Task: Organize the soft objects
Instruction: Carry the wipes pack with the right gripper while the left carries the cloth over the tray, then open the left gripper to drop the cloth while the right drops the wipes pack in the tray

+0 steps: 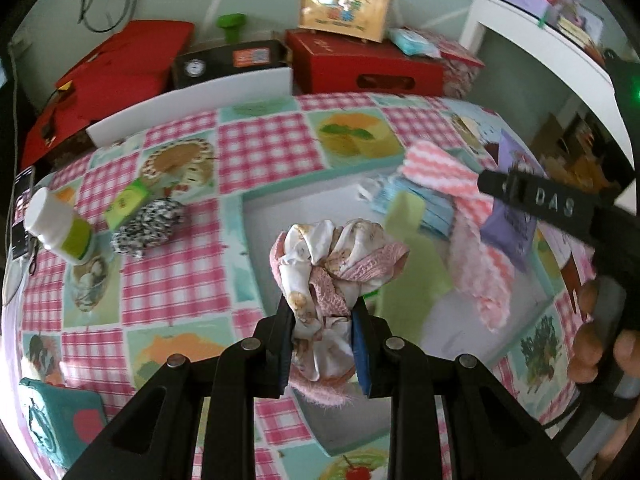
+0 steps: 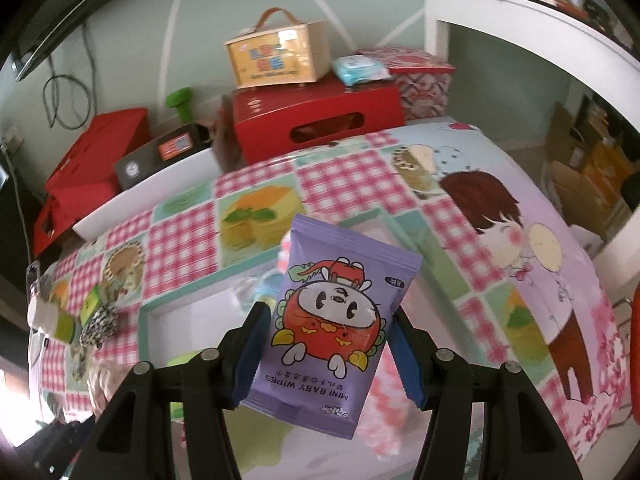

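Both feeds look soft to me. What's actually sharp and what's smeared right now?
Left wrist view: the scrunched cloth in the left claw is crisp; the pink striped cloth and the tray rim are motion-smeared. Right wrist view: the purple wipes pack in the right claw is sharp, the tablecloth behind streaks. Fisheye bends edges in both.

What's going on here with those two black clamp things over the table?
A person is sorting soft things by hand-held grippers. The left gripper grips a bunched pink and white cloth above a shallow white tray. The right gripper holds a purple pack of baby wipes over that tray.
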Available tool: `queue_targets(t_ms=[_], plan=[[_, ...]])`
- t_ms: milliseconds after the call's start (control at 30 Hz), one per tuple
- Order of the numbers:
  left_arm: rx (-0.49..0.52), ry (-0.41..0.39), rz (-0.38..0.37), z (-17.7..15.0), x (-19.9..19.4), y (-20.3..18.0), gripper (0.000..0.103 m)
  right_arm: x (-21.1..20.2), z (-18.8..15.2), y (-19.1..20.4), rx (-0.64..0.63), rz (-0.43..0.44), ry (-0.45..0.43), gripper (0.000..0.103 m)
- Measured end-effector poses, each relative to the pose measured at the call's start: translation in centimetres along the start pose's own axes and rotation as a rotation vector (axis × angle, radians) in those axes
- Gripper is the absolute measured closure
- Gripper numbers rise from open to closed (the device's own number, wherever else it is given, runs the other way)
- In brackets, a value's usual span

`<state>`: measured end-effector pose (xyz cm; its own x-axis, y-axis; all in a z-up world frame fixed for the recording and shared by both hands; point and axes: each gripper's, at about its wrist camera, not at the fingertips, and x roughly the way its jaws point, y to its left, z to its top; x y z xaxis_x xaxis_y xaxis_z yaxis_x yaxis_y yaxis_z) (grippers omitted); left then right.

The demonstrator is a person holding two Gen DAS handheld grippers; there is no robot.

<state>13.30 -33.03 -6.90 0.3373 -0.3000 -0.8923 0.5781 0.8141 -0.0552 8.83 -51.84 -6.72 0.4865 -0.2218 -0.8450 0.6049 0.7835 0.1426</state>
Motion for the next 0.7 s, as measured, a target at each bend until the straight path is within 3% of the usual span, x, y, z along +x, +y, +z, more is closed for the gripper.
queue_targets(t_ms=[367,533,700], plan=[[0.054,0.033,-0.03,-0.6,1.0,-2.3,0.075,-0.1,0.0,-1.3,0.02,-0.026,0.002,0.041],[0.041,0.035,-0.047,-0.5,1.1,-2.2,0.048,-0.2,-0.1,-0.8,0.003,-0.013,0.004,0.04],[0.034,0.033,-0.057,-0.5,1.1,-2.2,0.043,0.1,-0.1,-0.8,0.011,-0.003,0.02,0.032]])
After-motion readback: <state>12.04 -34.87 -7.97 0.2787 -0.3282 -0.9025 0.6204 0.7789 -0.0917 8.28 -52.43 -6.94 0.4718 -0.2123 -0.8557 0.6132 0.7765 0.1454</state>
